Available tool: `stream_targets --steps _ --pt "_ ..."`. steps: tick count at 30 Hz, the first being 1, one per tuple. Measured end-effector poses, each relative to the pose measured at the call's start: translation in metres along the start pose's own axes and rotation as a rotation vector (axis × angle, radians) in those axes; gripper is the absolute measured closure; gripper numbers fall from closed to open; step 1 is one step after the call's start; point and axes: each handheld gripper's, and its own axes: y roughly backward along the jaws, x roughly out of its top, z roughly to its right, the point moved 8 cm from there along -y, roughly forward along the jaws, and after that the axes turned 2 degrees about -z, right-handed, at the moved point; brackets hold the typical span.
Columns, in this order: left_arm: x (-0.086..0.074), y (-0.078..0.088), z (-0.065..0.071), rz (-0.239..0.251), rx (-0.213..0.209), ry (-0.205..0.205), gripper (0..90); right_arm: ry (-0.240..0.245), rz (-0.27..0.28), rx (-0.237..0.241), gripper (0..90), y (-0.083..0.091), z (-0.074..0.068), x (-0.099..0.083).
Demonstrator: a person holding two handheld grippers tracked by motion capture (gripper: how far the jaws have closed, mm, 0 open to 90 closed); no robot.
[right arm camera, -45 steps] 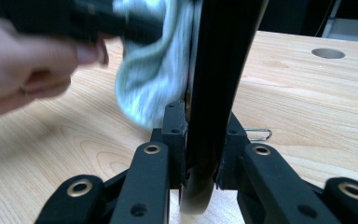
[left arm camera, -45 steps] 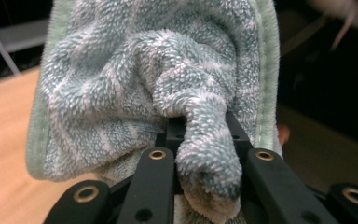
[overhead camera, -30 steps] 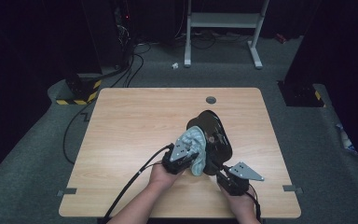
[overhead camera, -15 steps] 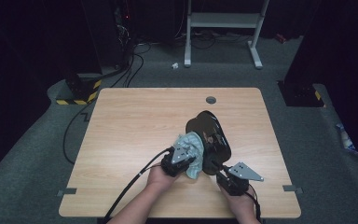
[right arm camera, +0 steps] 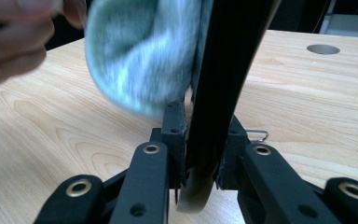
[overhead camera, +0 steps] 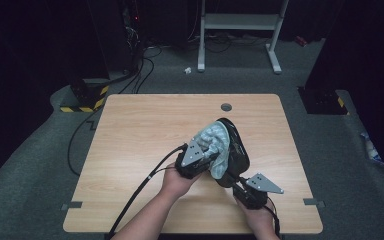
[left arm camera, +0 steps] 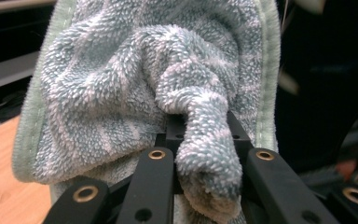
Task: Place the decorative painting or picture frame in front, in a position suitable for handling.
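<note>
Left gripper (overhead camera: 207, 159) is clamped on a bunched blue-green towel (left arm camera: 135, 88), pressed against a black pan (overhead camera: 235, 150). Right gripper (right arm camera: 200, 158) is clamped on the pan's rim above the table (overhead camera: 140, 130).

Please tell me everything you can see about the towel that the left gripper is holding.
The towel is a small, fluffy terry cloth in pale blue-green and white, with a plain light green hem. It is bunched up, not spread. A twisted fold of it sits between the shut jaws of the left gripper, held above the wooden table. It presses against the inner face of a black dish, which the right gripper clamps by its rim.
</note>
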Motion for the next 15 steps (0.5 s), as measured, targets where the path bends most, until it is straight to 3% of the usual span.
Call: stream_targets --steps 10,15 --pt "-0.05 -0.017 -0.011 -0.12 0.017 0.02 78.0 -0.002 0.0 -0.01 76.9 0.0 0.001 0.0" --pt "-0.068 -0.025 -0.03 -0.186 0.057 0.041 78.0 -0.006 -0.003 -0.011 77.0 0.0 0.002 0.0"
